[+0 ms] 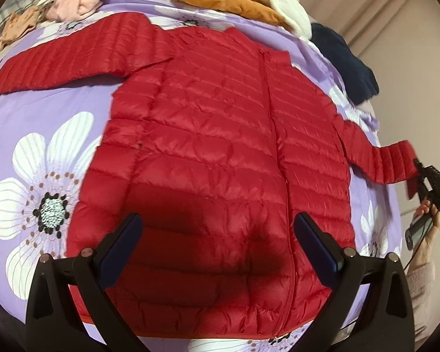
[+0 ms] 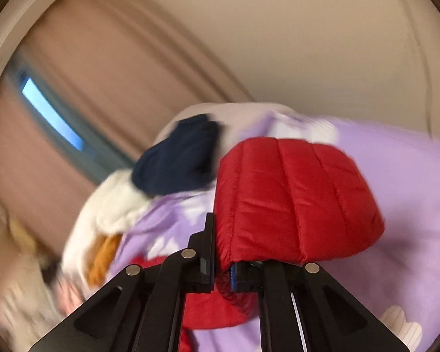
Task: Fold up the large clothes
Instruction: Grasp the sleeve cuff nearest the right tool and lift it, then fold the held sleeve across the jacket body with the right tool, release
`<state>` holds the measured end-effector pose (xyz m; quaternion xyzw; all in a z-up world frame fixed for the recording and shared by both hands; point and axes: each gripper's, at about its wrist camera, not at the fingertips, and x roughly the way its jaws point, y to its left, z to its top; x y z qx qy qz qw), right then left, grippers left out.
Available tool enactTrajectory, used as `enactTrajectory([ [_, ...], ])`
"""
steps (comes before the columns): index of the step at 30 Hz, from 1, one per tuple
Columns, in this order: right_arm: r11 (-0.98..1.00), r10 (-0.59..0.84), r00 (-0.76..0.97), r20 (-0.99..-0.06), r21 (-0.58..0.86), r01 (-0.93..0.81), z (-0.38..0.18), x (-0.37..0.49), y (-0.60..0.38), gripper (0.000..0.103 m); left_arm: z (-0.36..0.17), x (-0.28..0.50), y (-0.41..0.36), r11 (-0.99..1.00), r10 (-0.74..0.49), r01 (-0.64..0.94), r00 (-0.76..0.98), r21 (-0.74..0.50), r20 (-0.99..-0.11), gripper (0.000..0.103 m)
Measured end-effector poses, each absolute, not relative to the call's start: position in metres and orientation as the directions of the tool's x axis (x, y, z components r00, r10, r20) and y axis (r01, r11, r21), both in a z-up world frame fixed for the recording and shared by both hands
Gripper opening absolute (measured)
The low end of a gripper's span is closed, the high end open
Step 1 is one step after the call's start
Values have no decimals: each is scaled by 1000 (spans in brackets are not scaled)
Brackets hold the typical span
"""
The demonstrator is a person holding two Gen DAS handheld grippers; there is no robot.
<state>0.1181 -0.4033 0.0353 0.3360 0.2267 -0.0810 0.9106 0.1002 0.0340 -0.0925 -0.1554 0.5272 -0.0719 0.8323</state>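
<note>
A red quilted puffer jacket (image 1: 220, 152) lies flat, front up and zipped, on a purple flowered bedsheet (image 1: 44, 117). Its left sleeve (image 1: 73, 55) stretches out to the far left. My left gripper (image 1: 217, 228) is open and empty, hovering above the jacket's lower front near the hem. My right gripper (image 1: 419, 176) is shut on the cuff of the right sleeve (image 1: 393, 161) at the bed's right edge. In the right wrist view the right gripper (image 2: 221, 272) pinches the red sleeve cuff (image 2: 293, 202), which bulges over its fingers.
A pile of clothes lies along the far side of the bed: a pink garment (image 1: 79, 0), an orange and white fleece (image 1: 237, 3) and a navy garment (image 1: 346, 61). A curtain (image 2: 88, 82) and a wall stand beyond the bed.
</note>
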Motion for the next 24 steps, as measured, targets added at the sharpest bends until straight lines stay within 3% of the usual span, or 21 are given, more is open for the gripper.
enactTrajectory([
  [7,953,80,872,-483,292,75,96,146,-269,9,-81,96,65,932,-264,-101,469,-349,-842,103],
  [16,972,179,790,-586,-16,-232,10,227,-123,9,-80,110,101,909,-261,-156,509,-386,-821,103],
  [24,889,104,704,-702,-251,-382,-68,222,-59,9,-87,126,124,891,-256,-194,531,-410,-808,103],
])
